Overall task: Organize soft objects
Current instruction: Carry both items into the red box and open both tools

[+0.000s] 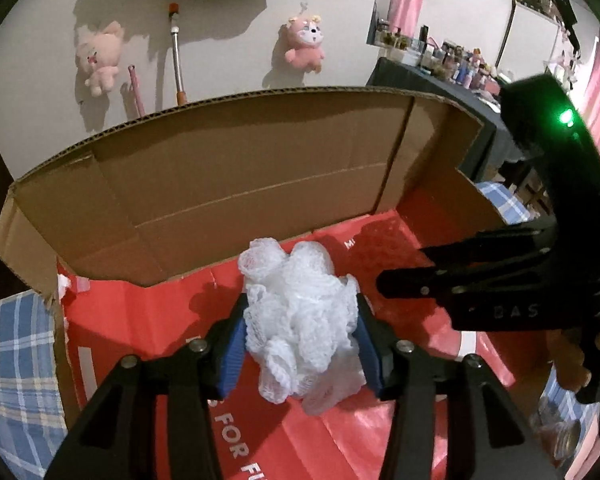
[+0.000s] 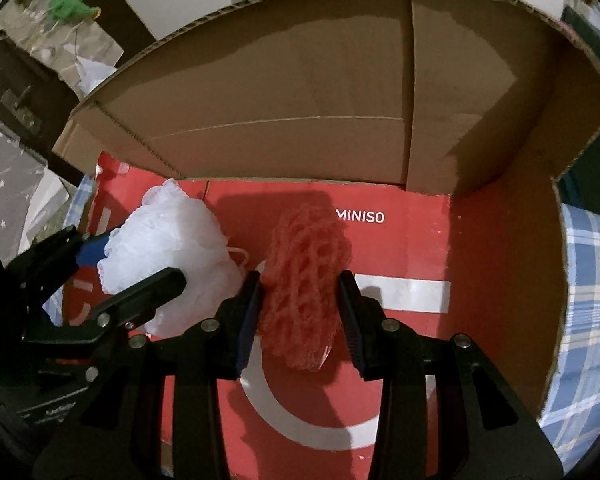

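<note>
Leftmost, the left gripper (image 1: 300, 332) is clamped on a white mesh bath pouf (image 1: 300, 320) above the red floor of the open cardboard box (image 1: 220, 168). Beside it, the right gripper (image 2: 300, 300) squeezes a red netted foam sleeve (image 2: 304, 276) over the same floor.

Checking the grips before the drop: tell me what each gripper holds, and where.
Left gripper pinches the white mesh pouf by its sides; right gripper the red mesh pouf likewise.

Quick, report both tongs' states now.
Left tongs: closed on the white mesh pouf.
Right tongs: closed on the red mesh pouf.
</note>
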`<state>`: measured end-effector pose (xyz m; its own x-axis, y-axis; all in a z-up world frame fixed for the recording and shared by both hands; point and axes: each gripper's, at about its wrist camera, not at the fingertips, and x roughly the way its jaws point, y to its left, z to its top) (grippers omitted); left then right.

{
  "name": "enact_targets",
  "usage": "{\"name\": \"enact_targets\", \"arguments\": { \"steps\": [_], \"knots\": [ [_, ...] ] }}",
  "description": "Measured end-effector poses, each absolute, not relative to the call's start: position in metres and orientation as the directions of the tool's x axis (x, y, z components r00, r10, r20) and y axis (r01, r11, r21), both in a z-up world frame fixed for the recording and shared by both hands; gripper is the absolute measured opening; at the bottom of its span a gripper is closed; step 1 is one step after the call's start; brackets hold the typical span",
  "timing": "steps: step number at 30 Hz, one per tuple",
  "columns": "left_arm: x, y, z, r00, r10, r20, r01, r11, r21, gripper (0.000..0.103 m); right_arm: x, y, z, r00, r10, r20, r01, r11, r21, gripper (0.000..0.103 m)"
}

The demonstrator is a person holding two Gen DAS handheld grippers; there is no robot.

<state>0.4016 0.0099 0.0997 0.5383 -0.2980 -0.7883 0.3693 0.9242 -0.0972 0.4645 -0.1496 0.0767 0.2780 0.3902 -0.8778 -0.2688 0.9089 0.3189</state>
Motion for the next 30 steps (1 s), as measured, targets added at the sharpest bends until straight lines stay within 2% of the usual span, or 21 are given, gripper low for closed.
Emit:
{"name": "enact_targets", "arguments": {
  "steps": [10, 15, 18, 23, 25, 30],
  "knots": [
    [0.414, 0.006, 0.093, 0.546, -0.277, -0.791, 0.373, 0.925, -0.066, 0.061, 0.471, -0.156, 0.074, 0.278, 0.398, -0.874, -0.238, 0.91, 0.338, 0.041],
    [0.417, 0.008, 0.092, 0.538, -0.285, -0.793, 0.369, 0.926, -0.083, 0.065, 0.472, -0.165, 0.074, 0.271, 0.396, -0.877, -0.228, 0.912, 0.341, 0.049],
    [0.418, 0.008, 0.091, 0.538, -0.281, -0.795, 0.367, 0.927, -0.079, 0.068, 0.471, -0.166, 0.076, 0.278, 0.384, -0.881, -0.229, 0.917, 0.327, 0.051],
    [0.418, 0.011, 0.089, 0.543, -0.265, -0.797, 0.362, 0.93, -0.063, 0.082, 0.471, -0.171, 0.077, 0.268, 0.383, -0.884, -0.222, 0.918, 0.33, 0.053],
    [0.419, 0.014, 0.088, 0.542, -0.26, -0.799, 0.353, 0.934, -0.064, 0.084, 0.47, -0.166, 0.076, 0.263, 0.38, -0.887, -0.227, 0.918, 0.326, 0.054],
    [0.418, 0.021, 0.086, 0.539, -0.246, -0.805, 0.32, 0.944, -0.074, 0.093, 0.469, -0.167, 0.079, 0.253, 0.392, -0.884, -0.226, 0.913, 0.34, 0.063]
  ]
}}
